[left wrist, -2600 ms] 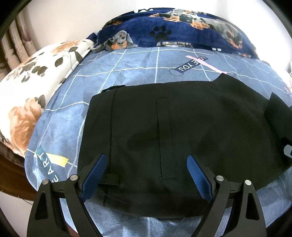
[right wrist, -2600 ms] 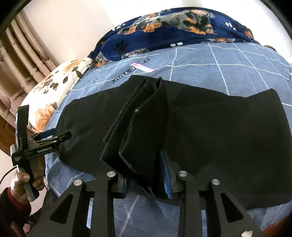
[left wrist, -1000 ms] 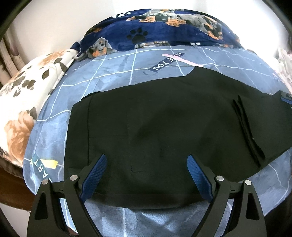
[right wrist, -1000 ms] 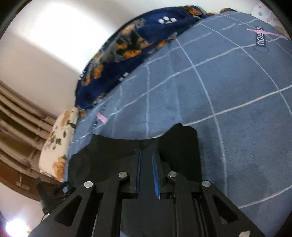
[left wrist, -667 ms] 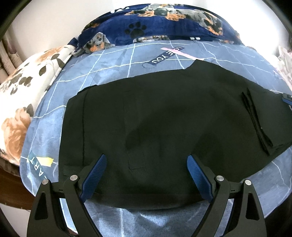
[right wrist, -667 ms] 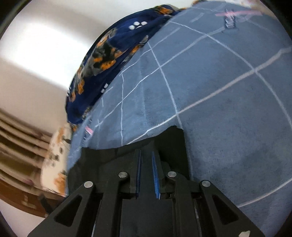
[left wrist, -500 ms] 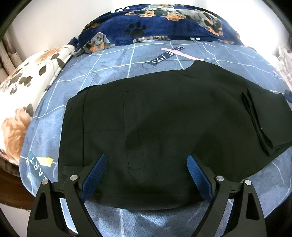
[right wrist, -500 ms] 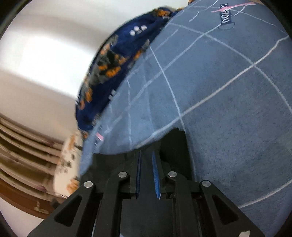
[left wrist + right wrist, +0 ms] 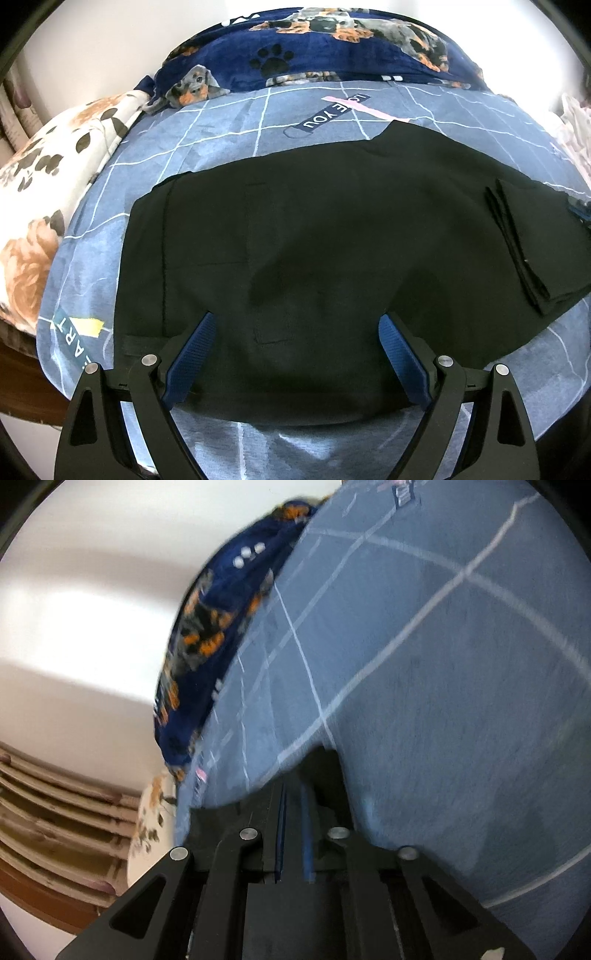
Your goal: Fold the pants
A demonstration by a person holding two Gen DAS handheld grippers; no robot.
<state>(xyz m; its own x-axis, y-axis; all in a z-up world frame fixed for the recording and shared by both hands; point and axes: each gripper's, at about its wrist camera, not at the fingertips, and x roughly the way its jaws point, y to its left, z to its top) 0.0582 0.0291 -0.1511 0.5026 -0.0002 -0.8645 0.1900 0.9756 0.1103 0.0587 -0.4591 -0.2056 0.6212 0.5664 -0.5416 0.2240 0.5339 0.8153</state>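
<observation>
Black pants point(image 9: 332, 236) lie spread on the blue checked bed cover, waistband to the left. Their leg ends point(image 9: 535, 236) are folded back into a layered flap at the right. My left gripper point(image 9: 295, 354) is open and hovers over the pants' near edge, touching nothing. My right gripper point(image 9: 293, 812) is shut on the black pants fabric point(image 9: 321, 775) at the leg end, tilted low against the cover. The view there is blurred. A bit of the right gripper point(image 9: 578, 212) shows at the right edge of the left wrist view.
A navy dog-print blanket point(image 9: 332, 48) lies along the far side of the bed. A floral pillow point(image 9: 48, 177) is at the left. The bed cover point(image 9: 461, 701) stretches beyond the pants. A wooden bed frame point(image 9: 44, 830) and white wall are at left.
My right gripper has carried the folded leg ends from the pants' middle out to the right and down onto the bed, then rolled over. My left gripper shifted slightly, staying open.
</observation>
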